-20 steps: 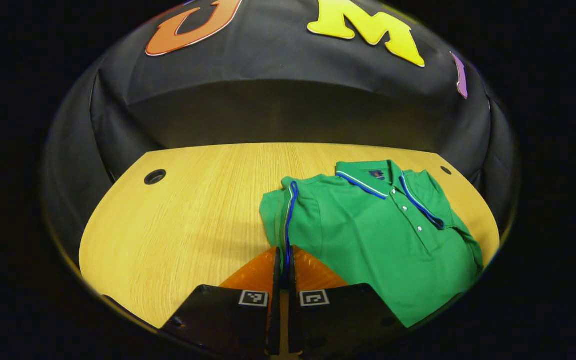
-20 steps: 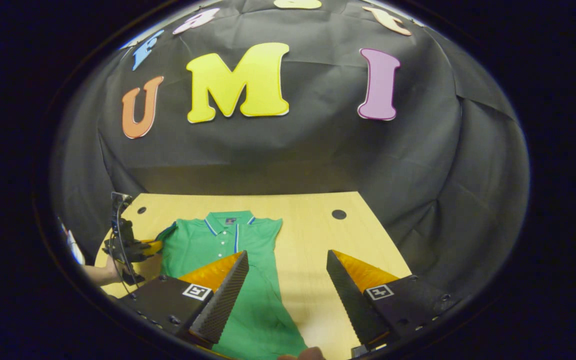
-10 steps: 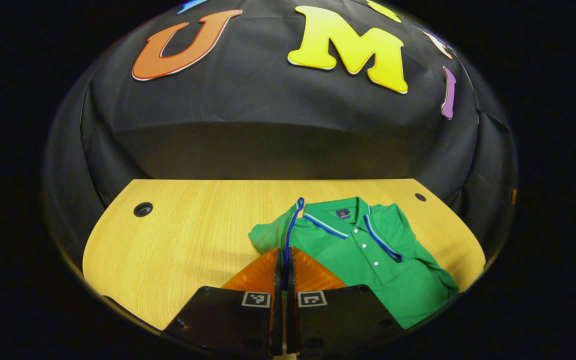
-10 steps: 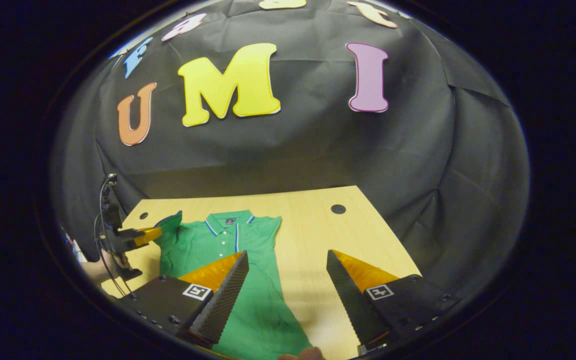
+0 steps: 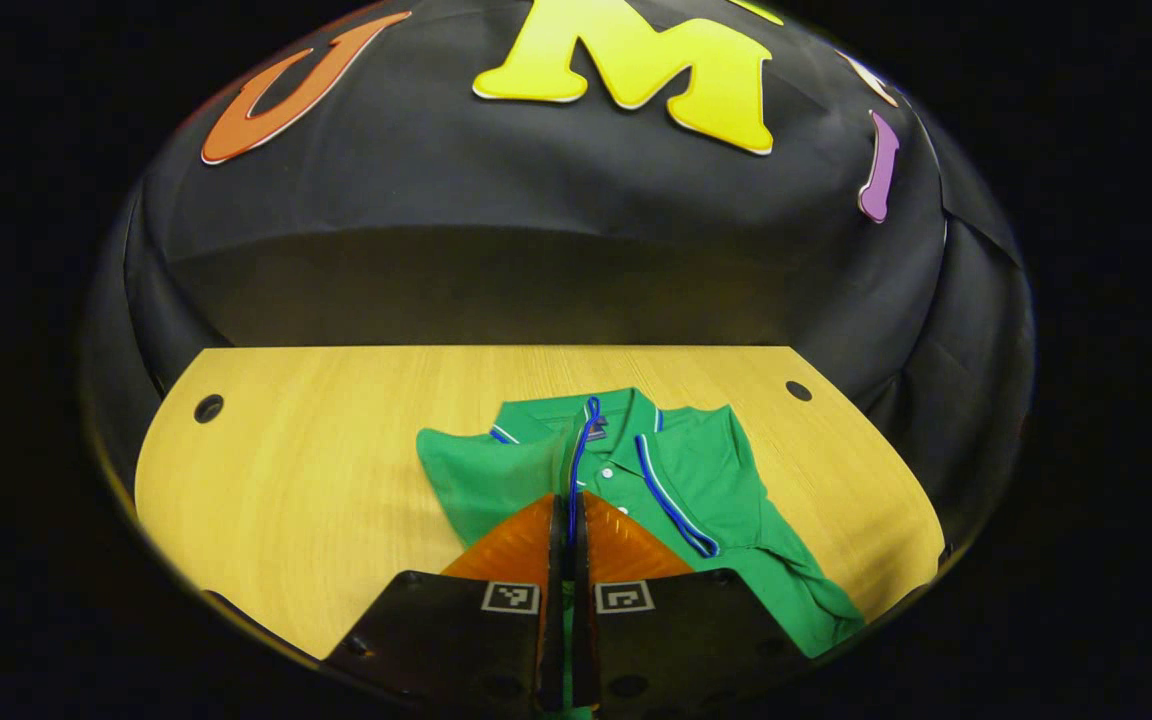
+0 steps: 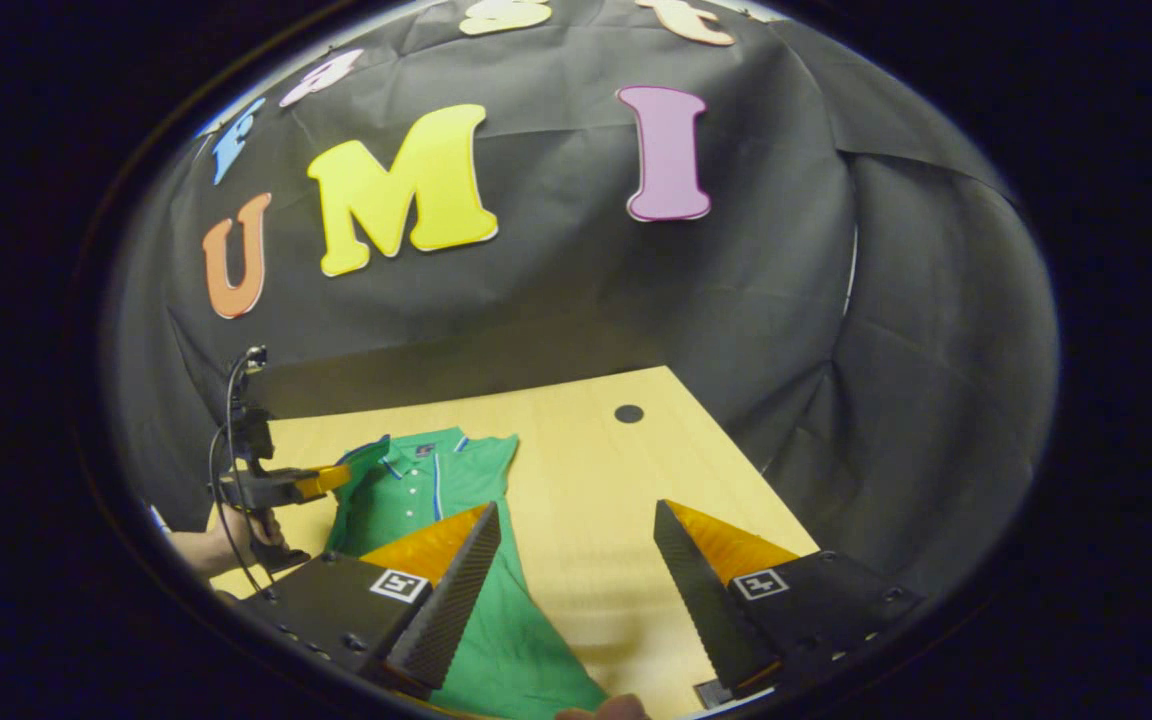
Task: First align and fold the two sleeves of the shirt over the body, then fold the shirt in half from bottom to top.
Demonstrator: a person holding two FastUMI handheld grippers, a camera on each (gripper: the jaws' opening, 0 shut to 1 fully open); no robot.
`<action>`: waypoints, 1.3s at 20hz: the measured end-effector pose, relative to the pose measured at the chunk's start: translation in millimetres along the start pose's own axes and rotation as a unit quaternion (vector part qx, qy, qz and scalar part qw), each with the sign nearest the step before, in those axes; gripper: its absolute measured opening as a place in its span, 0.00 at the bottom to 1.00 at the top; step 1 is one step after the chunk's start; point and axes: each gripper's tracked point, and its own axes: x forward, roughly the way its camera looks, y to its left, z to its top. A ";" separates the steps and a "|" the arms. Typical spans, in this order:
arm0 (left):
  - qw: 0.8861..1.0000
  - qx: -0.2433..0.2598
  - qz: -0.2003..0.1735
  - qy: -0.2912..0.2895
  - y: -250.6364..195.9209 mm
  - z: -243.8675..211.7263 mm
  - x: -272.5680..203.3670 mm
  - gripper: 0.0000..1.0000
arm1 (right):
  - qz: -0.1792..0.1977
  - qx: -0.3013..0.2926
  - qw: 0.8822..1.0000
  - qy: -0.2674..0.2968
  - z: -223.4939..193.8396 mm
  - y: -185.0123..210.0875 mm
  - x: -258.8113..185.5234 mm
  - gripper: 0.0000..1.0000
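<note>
We had the green shirt [image 5: 696, 500] lying flat on the worktop [image 5: 316, 480], with its collar [image 5: 626, 425] at the far end by the black wall and its long body running back toward us. Our left gripper [image 5: 568, 515] was pinched tight on the left sleeve [image 5: 496, 480]. We could see the blue edge of the sleeve [image 5: 581, 450] coming up out of the closed fingers, so both fingers pressed on the cloth. In the right gripper view, that left gripper [image 6: 321, 482] was up off the worktop at the shirt's left side, with the sleeve lifted and leaning in toward the buttons. A hand [image 6: 261, 530] held it from below. The middle of the shirt lay to the right of the left gripper, so we think the sleeve had to be carried that way, across the short width of the shirt, and laid down on the chest. Our right gripper [image 6: 576, 580] had its fingers wide apart and held nothing. It was above the near part of the worktop, with the lower body of the shirt [image 6: 496, 640] beside its left finger. The right side of the shirt [image 6: 491, 470] looked straight and narrow, but we could not tell for sure if that sleeve was tucked in. The left gripper was the nearer one for this fold. The bottom-to-top fold was not done yet.
</note>
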 end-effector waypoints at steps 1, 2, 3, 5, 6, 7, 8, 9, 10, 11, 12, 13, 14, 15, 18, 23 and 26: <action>1.000 -0.003 0.003 0.005 -5.7 -2.8 4.9 0.07 | -0.004 0.004 1.000 0.001 -2.1 -5.3 -1.8 0.95; 1.000 -0.008 -0.004 0.009 -13.4 -6.4 8.6 0.08 | -0.006 0.008 1.000 0.004 -4.2 -9.0 -3.1 0.96; 1.000 -0.012 -0.007 0.015 -19.6 -9.9 12.6 0.12 | -0.007 0.012 1.000 0.005 -5.2 -11.3 -3.2 0.96; 1.000 -0.016 -0.009 0.022 -28.1 -14.8 14.1 0.21 | -0.005 0.013 1.000 0.006 -5.9 -13.5 -1.9 0.96; 1.000 -0.015 -0.007 0.020 -29.7 -13.8 10.7 0.41 | -0.002 0.010 1.000 0.005 -4.9 -12.5 -1.7 0.96; 1.000 -0.012 0.000 0.017 -29.2 -11.3 3.0 0.60 | 0.002 0.008 1.000 0.003 -3.5 -9.7 -1.5 0.96; 1.000 -0.008 0.006 0.015 -27.3 -7.0 11.5 0.80 | 0.006 0.005 1.000 0.002 -3.2 -6.3 -0.7 0.96; 1.000 -0.003 0.013 0.009 -23.3 -8.2 -4.7 1.00 | 0.012 0.001 1.000 0.001 -2.9 -2.7 -0.1 0.92; 1.000 0.002 0.021 0.001 -18.8 -4.5 -12.0 1.00 | 0.017 -0.003 1.000 -0.001 -2.5 1.7 0.8 0.96; 1.000 0.006 0.029 -0.005 -13.0 -0.2 -19.4 1.00 | 0.023 -0.008 1.000 -0.003 -1.6 6.7 1.2 0.96; 0.999 0.006 0.038 -0.013 -8.6 3.7 -27.6 1.00 | 0.028 -0.015 0.999 -0.007 -1.3 11.1 1.9 0.96; 0.999 0.004 0.045 -0.020 -4.8 7.5 -37.7 1.00 | 0.033 -0.028 0.999 -0.012 0.6 16.3 1.0 0.92; 0.998 0.001 0.053 -0.028 -1.4 11.4 -48.0 1.00 | 0.039 -0.041 0.998 -0.019 3.8 21.7 0.3 0.96; 0.997 -0.001 0.062 -0.035 2.7 14.7 -58.0 1.00 | 0.046 -0.050 0.997 -0.027 7.1 27.3 0.0 0.96; 0.995 -0.012 0.081 -0.059 10.0 24.8 -89.3 1.00 | 0.072 -0.062 0.995 -0.034 10.4 41.8 1.9 0.96; 0.993 -0.009 0.088 -0.082 12.8 29.4 -148.1 1.00 | 0.114 -0.095 0.988 -0.041 10.4 55.5 0.9 0.92; 0.992 -0.005 0.093 -0.085 16.3 22.5 -178.7 1.00 | 0.133 -0.125 0.983 -0.032 0.5 56.6 0.0 0.92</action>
